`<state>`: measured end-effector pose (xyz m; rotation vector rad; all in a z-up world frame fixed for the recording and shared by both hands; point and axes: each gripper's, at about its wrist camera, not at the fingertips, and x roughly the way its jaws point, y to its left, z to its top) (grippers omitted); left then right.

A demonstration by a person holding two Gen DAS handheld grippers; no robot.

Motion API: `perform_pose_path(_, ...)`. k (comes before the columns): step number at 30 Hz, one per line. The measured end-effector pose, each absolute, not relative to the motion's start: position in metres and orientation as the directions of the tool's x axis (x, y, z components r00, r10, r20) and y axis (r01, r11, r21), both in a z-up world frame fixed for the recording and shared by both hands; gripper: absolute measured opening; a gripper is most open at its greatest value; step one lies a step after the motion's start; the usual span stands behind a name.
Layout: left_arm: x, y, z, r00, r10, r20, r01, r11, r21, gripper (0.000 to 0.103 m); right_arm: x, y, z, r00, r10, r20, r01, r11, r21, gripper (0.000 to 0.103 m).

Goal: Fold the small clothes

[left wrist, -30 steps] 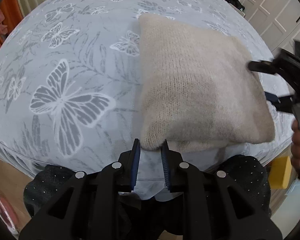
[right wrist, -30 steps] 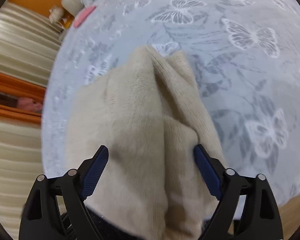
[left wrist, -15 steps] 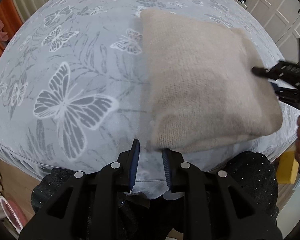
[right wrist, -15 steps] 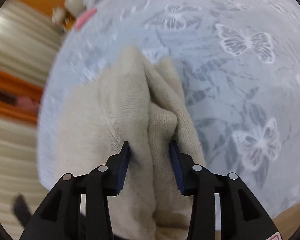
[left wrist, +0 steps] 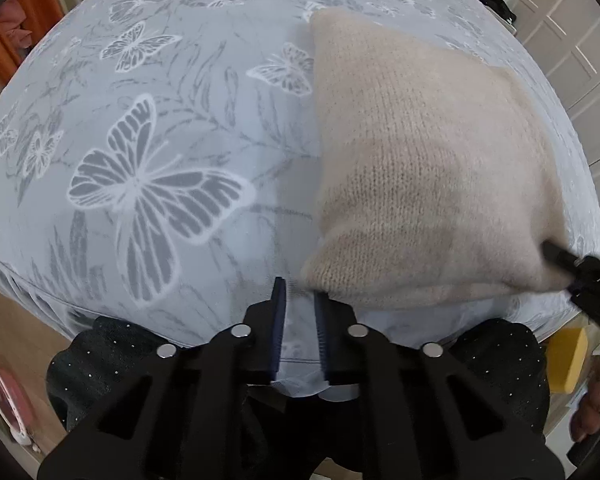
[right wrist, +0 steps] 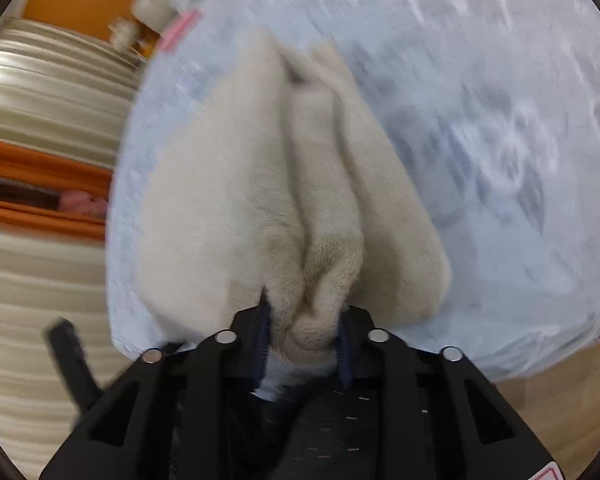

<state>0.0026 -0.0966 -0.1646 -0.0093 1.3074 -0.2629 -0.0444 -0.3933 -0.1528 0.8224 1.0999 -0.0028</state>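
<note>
A folded beige knit sweater [left wrist: 428,168] lies on a bed covered by a pale blue bedspread [left wrist: 204,92] printed with grey and white butterflies. In the left wrist view the sweater takes up the right half of the bedspread, its near folded edge close to the edge of the bed, and a large butterfly print [left wrist: 148,196] sits to its left. The left gripper [left wrist: 300,300] hangs just in front of the sweater's near left corner; its jaws stand narrowly apart with only bedspread showing between them, and they hold nothing. The right gripper [right wrist: 302,320] has its jaws pressed in on a bunched fold of the sweater [right wrist: 284,184], the knit squeezed and puckered between the two blue pads. From that grip the cloth fans away across the bed in three thick ridges. In the left wrist view the same gripper [left wrist: 580,272] shows at the right edge, its black tip buried in the sweater's near right corner. The right wrist view is blurred, so the bedspread print there is smeared. White cupboard doors [left wrist: 572,40] stand beyond the bed on the right.
</note>
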Motion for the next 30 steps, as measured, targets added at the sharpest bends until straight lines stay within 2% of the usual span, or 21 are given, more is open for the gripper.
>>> perform_pose_path(3,0.005,-0.088,-0.164,0.25,-0.143,-0.958,0.168,0.98,-0.103,0.009,-0.048,-0.405,-0.12,0.567,0.342,-0.749,0.347,0.726,0.594,0.023)
perform_pose_path(5,0.009,-0.078,-0.17,0.222,-0.142,-0.965,0.144,0.983,-0.112,0.009,-0.048,-0.419,-0.135,0.516,0.296,-0.804,0.378,0.764,0.523,0.024)
perform_pose_path(7,0.01,-0.075,-0.171,0.203,-0.164,-0.965,0.138,0.981,-0.138,0.009,-0.047,-0.423,-0.169,0.384,0.263,-0.885,0.416,0.807,0.42,0.039)
perform_pose_path(9,0.007,-0.072,-0.159,0.222,-0.215,-0.951,0.155,0.971,-0.183,0.015,-0.053,-0.425,-0.179,0.37,0.269,-0.889,0.43,0.798,0.421,0.043)
perform_pose_path(10,0.006,-0.072,-0.151,0.235,-0.232,-0.944,0.168,0.966,-0.196,0.029,-0.056,-0.424,-0.172,0.397,0.267,-0.878,0.427,0.793,0.434,0.046)
perform_pose_path(11,0.004,-0.072,-0.143,0.25,-0.243,-0.937,0.177,0.963,-0.202,0.051,-0.059,-0.422,-0.16,0.43,0.251,-0.867,0.422,0.793,0.439,0.048)
perform_pose_path(14,0.006,-0.078,-0.112,0.321,-0.33,-0.887,0.21,0.939,-0.273,0.078,-0.054,-0.422,-0.137,0.458,0.206,-0.865,0.408,0.815,0.41,0.059)
perform_pose_path(16,0.016,-0.088,-0.1,0.326,-0.407,-0.853,0.237,0.909,-0.343,0.088,-0.044,-0.427,-0.124,0.475,0.185,-0.86,0.396,0.828,0.397,0.078)
perform_pose_path(18,0.029,-0.097,-0.098,0.314,-0.457,-0.832,0.234,0.887,-0.398,0.092,-0.032,-0.43,-0.121,0.488,0.177,-0.855,0.399,0.826,0.398,0.085)
perform_pose_path(21,0.058,-0.106,-0.116,0.259,-0.49,-0.833,0.158,0.872,-0.464,0.095,-0.007,-0.434,-0.131,0.465,0.217,-0.858,0.392,0.819,0.42,0.085)
perform_pose_path(24,0.081,-0.119,-0.146,0.181,-0.464,-0.867,0.072,0.886,-0.459,0.095,0.016,-0.43,-0.15,0.416,0.265,-0.87,0.395,0.809,0.435,0.085)
perform_pose_path(27,0.091,-0.13,-0.166,0.131,-0.447,-0.885,0.052,0.894,-0.445,0.095,0.026,-0.429,-0.177,0.366,0.329,-0.87,0.417,0.778,0.47,0.085)
perform_pose_path(30,0.092,-0.136,-0.18,0.112,-0.426,-0.898,0.043,0.905,-0.424,0.098,0.023,-0.43,-0.2,0.359,0.373,-0.855,0.455,0.73,0.51,0.095)
